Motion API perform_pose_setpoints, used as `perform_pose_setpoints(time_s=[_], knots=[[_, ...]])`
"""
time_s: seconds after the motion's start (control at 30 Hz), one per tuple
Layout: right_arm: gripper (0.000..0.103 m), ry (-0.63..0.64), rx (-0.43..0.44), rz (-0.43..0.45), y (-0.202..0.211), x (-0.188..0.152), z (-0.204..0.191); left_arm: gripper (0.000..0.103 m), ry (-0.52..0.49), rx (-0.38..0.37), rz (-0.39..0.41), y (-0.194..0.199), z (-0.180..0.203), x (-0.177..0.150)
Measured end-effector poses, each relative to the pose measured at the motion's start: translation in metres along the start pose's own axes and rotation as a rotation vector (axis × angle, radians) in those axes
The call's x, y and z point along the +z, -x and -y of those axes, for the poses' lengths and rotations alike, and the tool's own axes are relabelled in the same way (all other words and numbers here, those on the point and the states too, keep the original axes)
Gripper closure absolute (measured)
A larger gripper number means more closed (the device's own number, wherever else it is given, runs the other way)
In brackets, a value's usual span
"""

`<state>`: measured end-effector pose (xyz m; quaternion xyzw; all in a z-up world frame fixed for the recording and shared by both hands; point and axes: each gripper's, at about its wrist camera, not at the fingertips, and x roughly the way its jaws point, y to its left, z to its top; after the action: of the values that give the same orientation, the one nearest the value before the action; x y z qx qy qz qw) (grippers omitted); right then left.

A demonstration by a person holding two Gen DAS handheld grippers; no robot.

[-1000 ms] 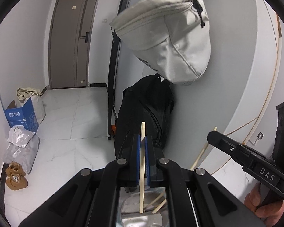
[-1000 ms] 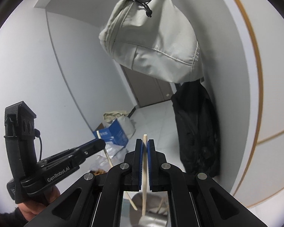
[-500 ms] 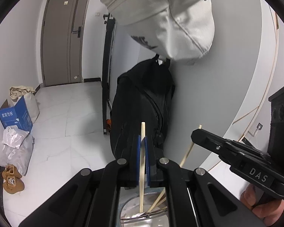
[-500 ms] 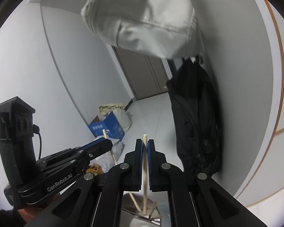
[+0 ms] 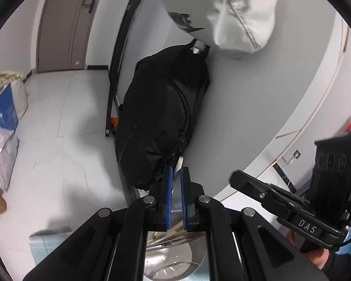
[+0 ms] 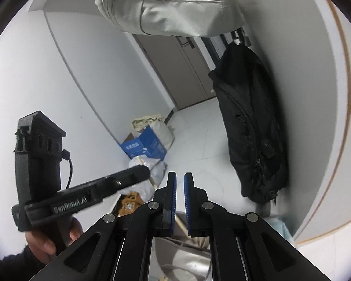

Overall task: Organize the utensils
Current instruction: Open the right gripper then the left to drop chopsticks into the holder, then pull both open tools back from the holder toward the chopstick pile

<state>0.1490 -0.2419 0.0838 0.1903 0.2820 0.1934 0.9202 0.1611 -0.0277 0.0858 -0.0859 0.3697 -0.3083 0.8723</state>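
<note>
**Item: two wooden chopsticks, delivery into steel holder; right one released, left one not yet**

**Change noted.** Both tools have come down and tipped forward over the steel utensil holder (image 5: pixel 175 264). A moment ago its rim was only a sliver at the bottom of each wrist view; now the mouth sits directly beneath the tongs. The right tongs (image 6: pixel 180 178) have just been easing apart. The blue pads (image 6: pixel 173 194) stand slightly spread, bare floor shows through the gap, and the chopstick they pinched half a second ago is no longer between them. A pale stick (image 6: pixel 181 223) now shows below the pads, inside the holder.

**Left side.** The left tongs (image 5: pixel 175 173) are nearly pressed together on the left chopstick (image 5: pixel 179 164). Its tip pokes out above the pads. It stood straight before and now leans to one side, so the hold looks light.

**Meaning for the task.** By this reading, one chopstick is filed and the other is at the point of release. The next step is likely a small parting of the left tongs, then lifting both tools clear without catching the sticks already inside.

**Condition of goods.**
- Chopsticks: plain, pale, unvarnished-looking wood, slim, with a blunt square tip.
- Stored sticks (image 5: pixel 173 234): several lie slanted and crossed against the holder's rim.
- Holder: bright polished metal with slotted drain holes in its base, standing on the worktop.

**Handlers.** A hand (image 6: pixel 46 241) grips the left tool.
</note>
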Motion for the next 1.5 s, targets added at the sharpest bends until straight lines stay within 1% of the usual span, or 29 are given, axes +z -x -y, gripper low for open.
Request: perform_pose_setpoints(time_s=[0.17,0.2,0.23,0.3,0.33,0.37,0.4,0.43,0.47,0.5,0.6,0.7,0.77,0.8,0.83,0.87,0.93,1.0,1.1,1.4,1.43,1.47,1.5], knots=[[0.094,-0.013,-0.010,-0.023,0.006,-0.011,0.003,0.100,0.033,-0.007,-0.022,0.003,-0.006,-0.006],[0.090,-0.019,-0.009,-0.025,0.008,-0.013,0.003,0.100,0.037,-0.004,-0.024,0.004,-0.006,-0.007],[0.084,-0.027,-0.012,-0.027,0.011,-0.016,0.004,0.100,0.039,0.003,-0.026,0.004,-0.005,-0.008],[0.078,-0.035,-0.016,-0.019,0.016,-0.019,0.004,0.093,0.039,0.017,-0.030,0.006,-0.003,-0.008],[0.074,-0.039,-0.018,-0.009,0.019,-0.020,0.003,0.082,0.037,0.025,-0.026,0.008,-0.003,-0.009],[0.072,-0.040,-0.020,-0.004,0.022,-0.020,0.003,0.068,0.036,0.033,-0.019,0.011,-0.002,-0.010],[0.068,-0.040,-0.023,0.001,0.025,-0.021,0.002,0.060,0.034,0.044,-0.004,0.016,-0.001,-0.012],[0.064,-0.038,-0.024,0.008,0.029,-0.021,0.001,0.048,0.036,0.058,0.018,0.020,0.000,-0.013],[0.062,-0.034,-0.026,0.013,0.031,-0.022,-0.001,0.046,0.042,0.066,0.041,0.027,0.000,-0.014],[0.056,-0.031,-0.029,0.018,0.033,-0.022,-0.002,0.046,0.046,0.067,0.050,0.029,0.000,-0.014],[0.055,-0.038,-0.026,0.029,0.042,-0.024,-0.005,0.046,0.062,0.084,0.062,0.039,-0.001,-0.016],[0.055,-0.041,-0.029,0.033,0.050,-0.026,-0.008,0.046,0.076,0.118,0.080,0.047,-0.002,-0.019],[0.052,-0.040,-0.029,0.042,0.056,-0.028,-0.011,0.046,0.085,0.141,0.099,0.054,-0.002,-0.022],[0.048,-0.038,-0.027,0.047,0.059,-0.029,-0.013,0.045,0.089,0.155,0.108,0.058,-0.001,-0.023],[0.045,-0.034,-0.028,0.054,0.063,-0.032,-0.016,0.042,0.096,0.174,0.121,0.062,-0.002,-0.025],[0.044,-0.031,-0.029,0.057,0.065,-0.033,-0.018,0.037,0.102,0.184,0.129,0.065,-0.002,-0.027],[0.040,-0.022,-0.025,0.065,0.071,-0.037,-0.022,0.033,0.118,0.205,0.156,0.073,-0.002,-0.033],[0.038,-0.012,-0.022,0.071,0.074,-0.041,-0.026,0.033,0.127,0.229,0.175,0.078,-0.001,-0.040],[0.033,0.008,-0.021,0.080,0.080,-0.049,-0.032,0.033,0.134,0.253,0.189,0.084,0.001,-0.050],[0.021,0.061,-0.011,0.091,0.091,-0.077,-0.047,0.032,0.100,0.330,0.228,0.092,0.015,-0.079],[0.018,0.073,-0.014,0.095,0.092,-0.081,-0.049,0.030,0.101,0.342,0.236,0.093,0.015,-0.084],[0.017,0.082,-0.016,0.098,0.093,-0.084,-0.051,0.024,0.101,0.350,0.240,0.092,0.015,-0.088],[0.016,0.091,-0.017,0.101,0.093,-0.088,-0.053,0.022,0.101,0.358,0.244,0.093,0.016,-0.093]])
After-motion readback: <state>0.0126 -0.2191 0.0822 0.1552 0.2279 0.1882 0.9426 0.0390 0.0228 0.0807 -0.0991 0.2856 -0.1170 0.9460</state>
